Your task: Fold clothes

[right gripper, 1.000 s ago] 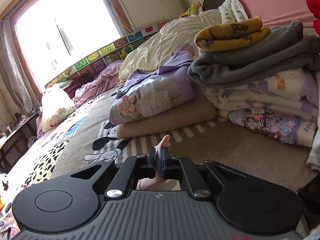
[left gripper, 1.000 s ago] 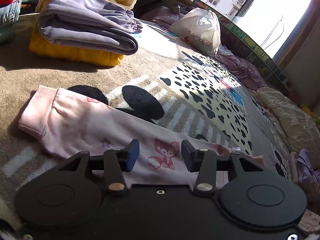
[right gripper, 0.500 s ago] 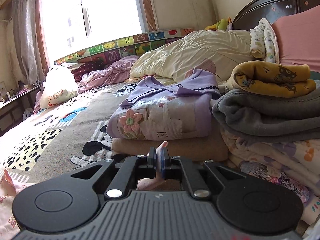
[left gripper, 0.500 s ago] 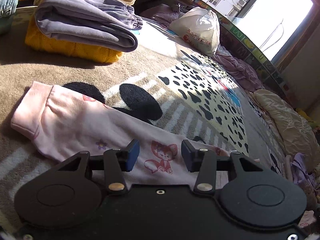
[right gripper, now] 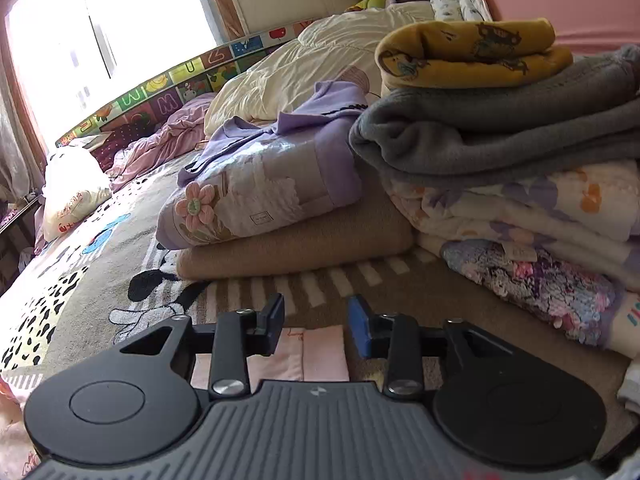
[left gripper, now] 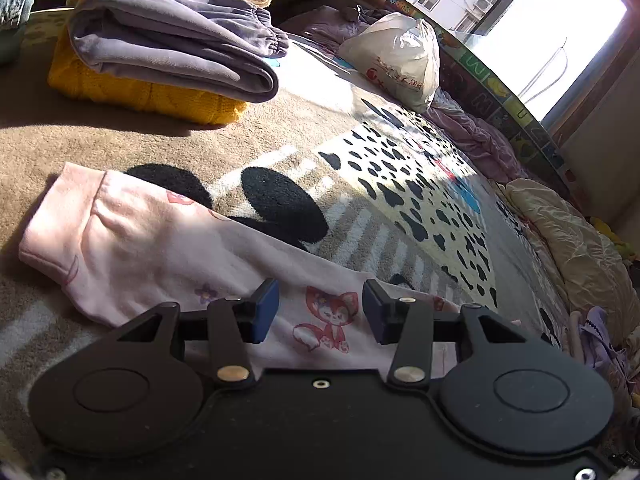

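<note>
A pale pink child's garment (left gripper: 168, 248) with fox prints lies stretched flat across the patterned blanket in the left wrist view, one end at the left. My left gripper (left gripper: 320, 312) hovers open just over its middle, nothing between the blue pads. In the right wrist view another end of the pink garment (right gripper: 308, 356) lies flat on the blanket under my right gripper (right gripper: 316, 324), which is open and holds nothing.
Folded piles stand around: grey trousers on a yellow knit (left gripper: 168, 48), a lilac top on a tan blanket (right gripper: 272, 196), and a grey-and-yellow stack (right gripper: 500, 128) at right. A white plastic bag (left gripper: 396, 60) and a quilt (left gripper: 572, 248) lie toward the window.
My right gripper was shut on the pink cloth and held it up; now it is open and the cloth lies flat beneath it. The left gripper stayed open over the garment.
</note>
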`<control>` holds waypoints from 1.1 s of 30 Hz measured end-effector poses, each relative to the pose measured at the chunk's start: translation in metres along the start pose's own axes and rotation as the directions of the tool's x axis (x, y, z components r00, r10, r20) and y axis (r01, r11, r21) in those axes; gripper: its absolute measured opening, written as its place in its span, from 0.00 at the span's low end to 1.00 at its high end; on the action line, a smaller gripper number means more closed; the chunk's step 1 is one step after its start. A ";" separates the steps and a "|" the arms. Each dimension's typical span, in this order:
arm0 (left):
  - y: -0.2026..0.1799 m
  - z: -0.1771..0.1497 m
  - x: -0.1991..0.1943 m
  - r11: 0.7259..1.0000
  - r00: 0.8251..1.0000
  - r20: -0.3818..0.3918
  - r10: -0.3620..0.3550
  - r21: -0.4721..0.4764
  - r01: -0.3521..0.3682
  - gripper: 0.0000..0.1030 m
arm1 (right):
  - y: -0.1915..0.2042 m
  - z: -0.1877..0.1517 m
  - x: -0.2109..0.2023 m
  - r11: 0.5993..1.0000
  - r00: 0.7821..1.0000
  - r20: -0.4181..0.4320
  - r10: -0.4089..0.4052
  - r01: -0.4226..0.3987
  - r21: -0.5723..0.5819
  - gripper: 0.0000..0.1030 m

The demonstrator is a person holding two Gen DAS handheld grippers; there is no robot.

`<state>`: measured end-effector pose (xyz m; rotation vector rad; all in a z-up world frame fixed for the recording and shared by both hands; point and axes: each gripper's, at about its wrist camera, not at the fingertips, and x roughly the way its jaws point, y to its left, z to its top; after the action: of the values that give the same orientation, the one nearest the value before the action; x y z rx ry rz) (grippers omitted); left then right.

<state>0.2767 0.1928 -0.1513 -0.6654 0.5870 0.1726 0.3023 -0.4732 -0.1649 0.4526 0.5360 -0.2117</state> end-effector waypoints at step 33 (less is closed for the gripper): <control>-0.062 -0.011 0.014 0.945 0.950 -0.151 -0.272 0.143 0.293 0.44 | 0.150 -0.037 0.008 0.815 0.901 -0.304 0.309 -0.416 -0.404 0.28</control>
<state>0.3033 0.1369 -0.1333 -0.5960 0.6151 -0.1884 0.3393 -0.3244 -0.1439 0.1038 0.6878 0.3444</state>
